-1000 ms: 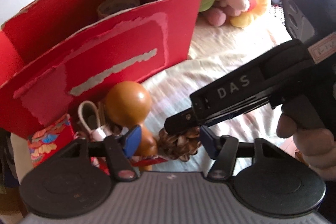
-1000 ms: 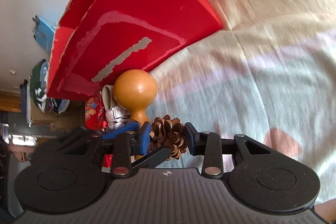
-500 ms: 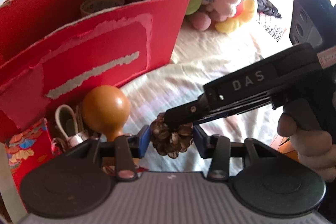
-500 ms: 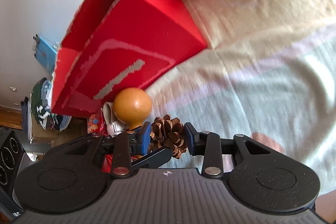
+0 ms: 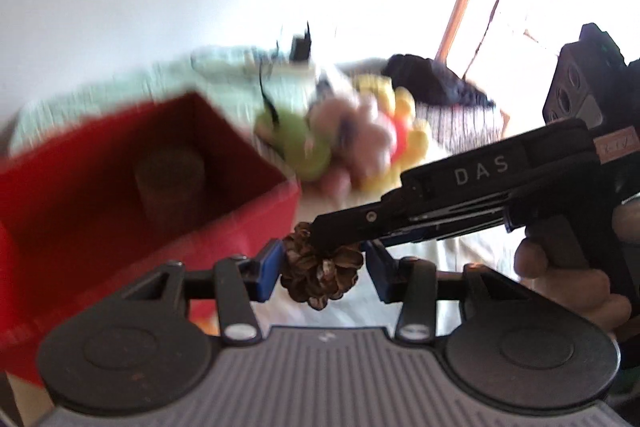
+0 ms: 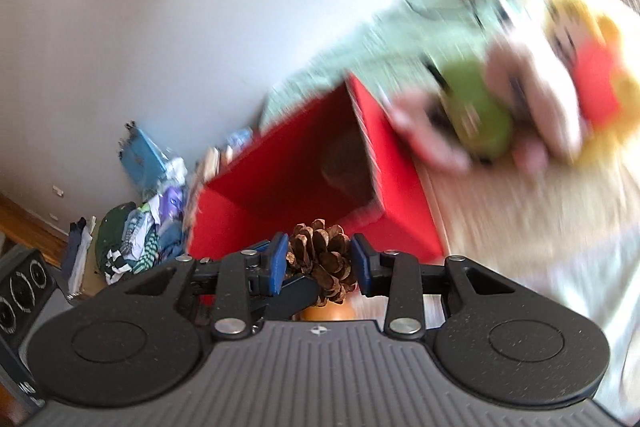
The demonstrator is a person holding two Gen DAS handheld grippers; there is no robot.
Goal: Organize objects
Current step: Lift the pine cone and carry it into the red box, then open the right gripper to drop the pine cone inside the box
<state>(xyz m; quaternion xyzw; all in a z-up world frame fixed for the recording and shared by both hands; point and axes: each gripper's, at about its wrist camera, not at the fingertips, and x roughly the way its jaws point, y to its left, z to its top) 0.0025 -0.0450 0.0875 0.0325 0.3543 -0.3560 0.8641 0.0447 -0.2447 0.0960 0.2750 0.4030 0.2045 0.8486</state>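
Note:
A brown pine cone (image 6: pixel 322 263) sits between the blue pads of my right gripper (image 6: pixel 319 263), which is shut on it and holds it in the air near the open red cardboard box (image 6: pixel 296 183). In the left wrist view the same pine cone (image 5: pixel 320 273) hangs between the pads of my left gripper (image 5: pixel 322 269), touching the left pad with a gap at the right one. The right gripper's black finger (image 5: pixel 352 227) reaches in over the pine cone. The red box (image 5: pixel 120 195) holds a roll of tape (image 5: pixel 168 179).
Soft toys (image 5: pixel 360 143), green, pink and yellow, lie on the bed behind the box; they also show in the right wrist view (image 6: pixel 520 107). An orange wooden object (image 6: pixel 326 313) is partly hidden below the pine cone. Clothes (image 6: pixel 136 227) are piled on the floor left.
Both grippers have risen with the pine cone, from bed level beside the orange wooden object to the height of the box's rim. The views are motion-blurred now.

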